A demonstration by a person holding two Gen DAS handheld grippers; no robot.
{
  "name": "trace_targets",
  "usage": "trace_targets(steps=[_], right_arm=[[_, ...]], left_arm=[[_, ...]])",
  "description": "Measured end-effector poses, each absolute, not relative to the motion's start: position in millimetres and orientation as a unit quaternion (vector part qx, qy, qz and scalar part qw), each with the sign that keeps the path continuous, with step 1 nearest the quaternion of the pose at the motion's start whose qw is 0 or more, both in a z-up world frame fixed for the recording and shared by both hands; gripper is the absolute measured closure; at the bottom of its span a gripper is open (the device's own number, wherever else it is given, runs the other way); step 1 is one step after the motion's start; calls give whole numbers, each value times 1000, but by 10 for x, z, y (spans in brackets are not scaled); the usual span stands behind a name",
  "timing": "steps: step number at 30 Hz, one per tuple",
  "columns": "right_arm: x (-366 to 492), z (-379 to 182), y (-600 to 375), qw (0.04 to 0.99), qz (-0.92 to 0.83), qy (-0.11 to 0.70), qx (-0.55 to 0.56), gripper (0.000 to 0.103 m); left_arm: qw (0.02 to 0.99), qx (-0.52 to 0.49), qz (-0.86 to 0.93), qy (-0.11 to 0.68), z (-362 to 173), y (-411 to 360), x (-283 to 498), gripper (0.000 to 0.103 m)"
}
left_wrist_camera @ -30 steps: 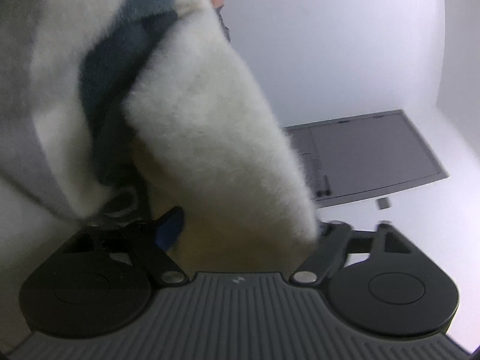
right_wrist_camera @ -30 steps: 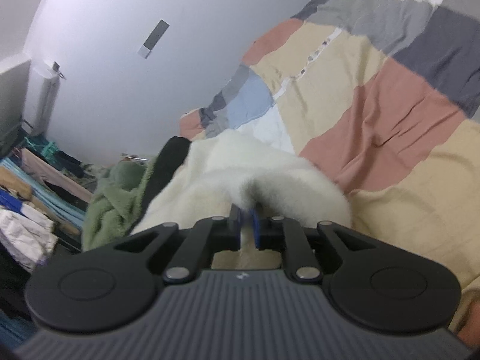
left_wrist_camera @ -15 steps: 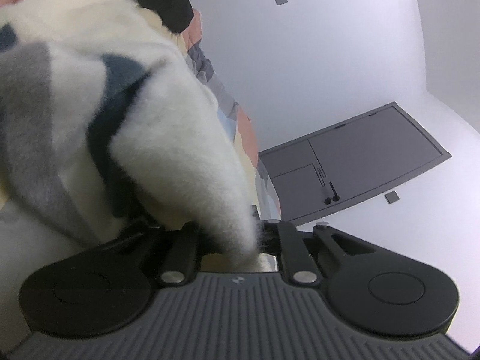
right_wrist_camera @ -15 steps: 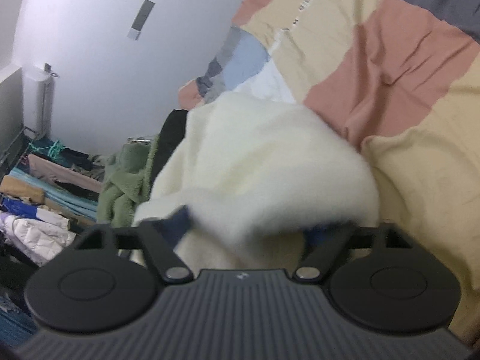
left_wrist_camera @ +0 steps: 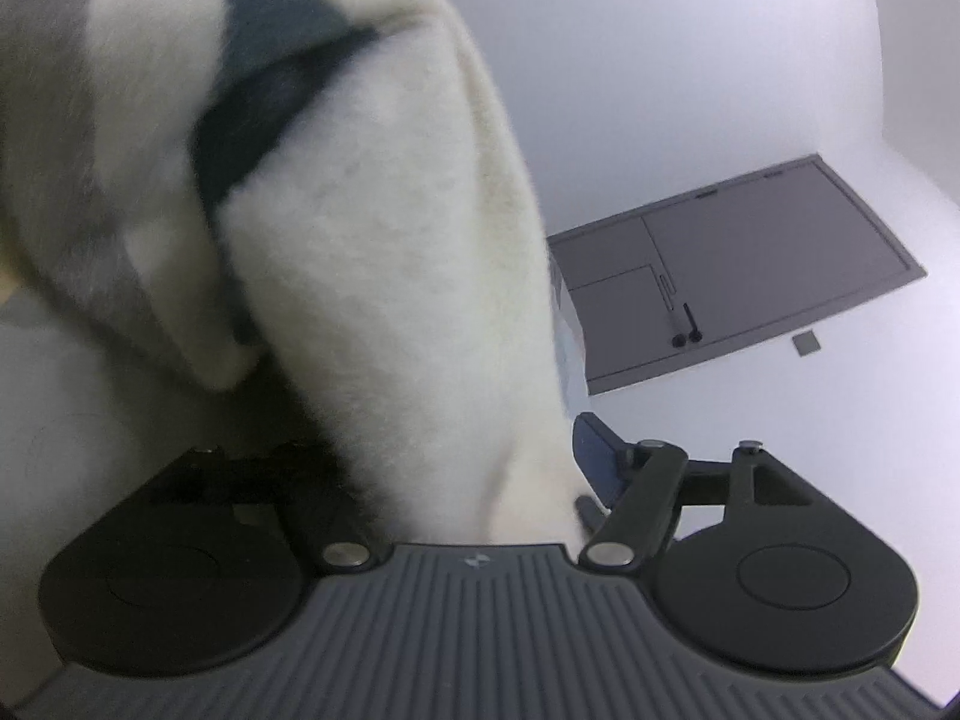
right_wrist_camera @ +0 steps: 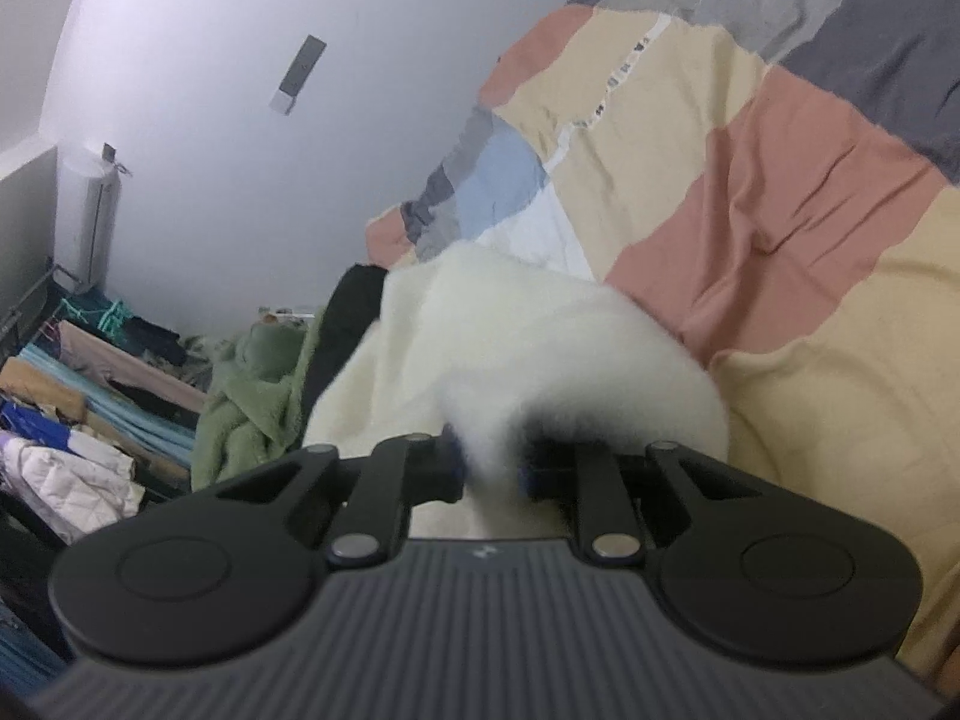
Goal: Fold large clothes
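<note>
Closing, your right gripper [right_wrist_camera: 492, 471] pinches the fleece garment's [right_wrist_camera: 540, 348] cream fold over the patchwork bed [right_wrist_camera: 780, 192]. Your left gripper [left_wrist_camera: 456, 468] is opening, jaws spread, with the fleece lying loosely between them.

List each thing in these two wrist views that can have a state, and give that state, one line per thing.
left gripper: jaws opening, fleece between them
right gripper: jaws closing on a pinch of fleece
cream fleece garment: bunched and lifted, not yet folded
patchwork bedspread: spread out, creased
green fleece: crumpled in a heap
grey door: shut
</note>
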State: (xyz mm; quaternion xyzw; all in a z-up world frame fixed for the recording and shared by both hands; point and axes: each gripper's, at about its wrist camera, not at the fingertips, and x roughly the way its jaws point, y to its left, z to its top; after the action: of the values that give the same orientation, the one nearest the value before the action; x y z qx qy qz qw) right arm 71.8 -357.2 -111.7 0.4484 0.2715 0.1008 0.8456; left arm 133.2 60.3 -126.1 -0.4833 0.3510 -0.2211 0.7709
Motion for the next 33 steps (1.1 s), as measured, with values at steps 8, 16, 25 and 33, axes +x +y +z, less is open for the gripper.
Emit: trace_targets(steps=[8,16,25,33], right_arm=[[889,-1387,-3344,826,81,373,414,48],[946,-1089,-3267,848,145,340,380,88],[702,-24,-3373,870,206,224,387,89],[238,1387,-3204,900,300,114,296,89]], left_arm=[[748,-520,-181,371,-1593,590,1515,65],[867,-292,-172,365,-341,259,1507,89],[896,-304,-166,277,876,294,1085,90],[908,-331,-204,155,2017,809,111,90]])
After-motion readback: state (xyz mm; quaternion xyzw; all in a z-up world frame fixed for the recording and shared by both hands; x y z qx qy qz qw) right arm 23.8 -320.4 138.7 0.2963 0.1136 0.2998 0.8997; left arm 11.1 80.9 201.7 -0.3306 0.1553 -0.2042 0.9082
